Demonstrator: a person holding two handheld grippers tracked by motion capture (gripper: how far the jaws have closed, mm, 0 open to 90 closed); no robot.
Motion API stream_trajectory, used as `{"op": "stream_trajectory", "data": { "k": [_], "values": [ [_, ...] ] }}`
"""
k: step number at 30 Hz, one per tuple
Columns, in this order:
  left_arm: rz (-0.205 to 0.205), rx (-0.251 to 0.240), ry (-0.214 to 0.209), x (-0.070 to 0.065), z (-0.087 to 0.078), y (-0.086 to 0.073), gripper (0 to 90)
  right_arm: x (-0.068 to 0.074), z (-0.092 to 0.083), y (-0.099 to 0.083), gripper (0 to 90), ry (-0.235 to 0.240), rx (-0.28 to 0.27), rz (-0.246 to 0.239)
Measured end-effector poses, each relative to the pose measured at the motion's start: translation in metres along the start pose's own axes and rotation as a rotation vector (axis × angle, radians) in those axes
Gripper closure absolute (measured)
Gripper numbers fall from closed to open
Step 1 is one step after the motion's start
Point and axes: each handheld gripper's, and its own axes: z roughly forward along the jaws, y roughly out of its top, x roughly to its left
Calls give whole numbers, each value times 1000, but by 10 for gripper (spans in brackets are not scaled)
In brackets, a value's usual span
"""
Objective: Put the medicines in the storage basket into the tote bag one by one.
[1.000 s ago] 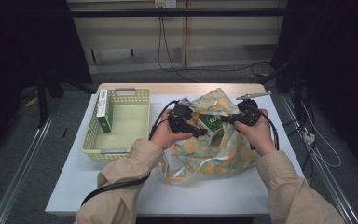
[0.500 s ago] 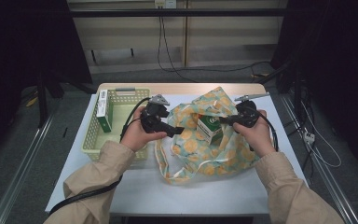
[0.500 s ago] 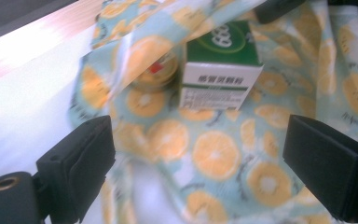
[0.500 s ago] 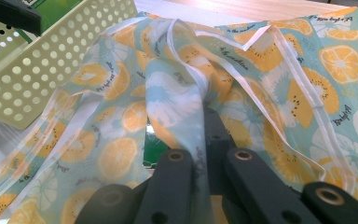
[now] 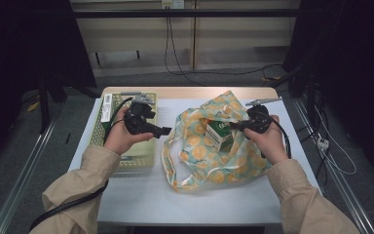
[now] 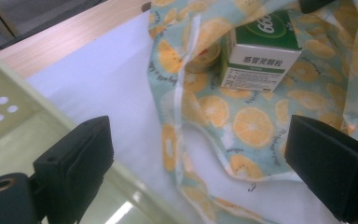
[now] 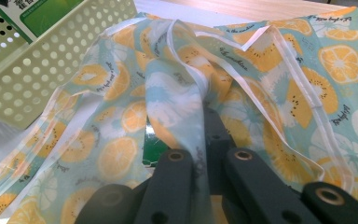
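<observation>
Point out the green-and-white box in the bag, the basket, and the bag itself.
green-and-white box (image 5: 220, 134), high view, front face.
basket (image 5: 137, 160), high view, near rim.
bag (image 5: 209, 165), high view, near fabric.

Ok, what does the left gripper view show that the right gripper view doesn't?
Left gripper view alone: the green and white box standing in the bag, with its printed label, framed by the open left gripper. Right gripper view alone: the right gripper shut on a fold of the bag, plus a green carton in the basket. Both share the orange-print bag and the pale green basket.
</observation>
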Motion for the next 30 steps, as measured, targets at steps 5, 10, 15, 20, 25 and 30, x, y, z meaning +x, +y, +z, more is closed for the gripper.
{"op": "stream_trajectory", "data": {
  "k": [5,10,15,20,25,30],
  "values": [
    [-4,-1,14,9,-12,-3,62,-4,0,-1,900,-6,-1,9],
    [-16,-1,37,17,-19,-8,62,-5,0,-1,900,-8,-3,10],
    [-35,-9,72,23,-25,-11,63,-5,0,-1,900,-10,-7,13],
    [-51,2,100,35,-30,-13,69,-4,0,-1,900,-13,-9,6],
    [-69,12,132,48,-35,-19,73,-4,0,-1,900,-10,-8,2],
    [-104,25,198,64,-41,-26,75,-3,0,-1,900,-11,-16,-1]
  ]
}}
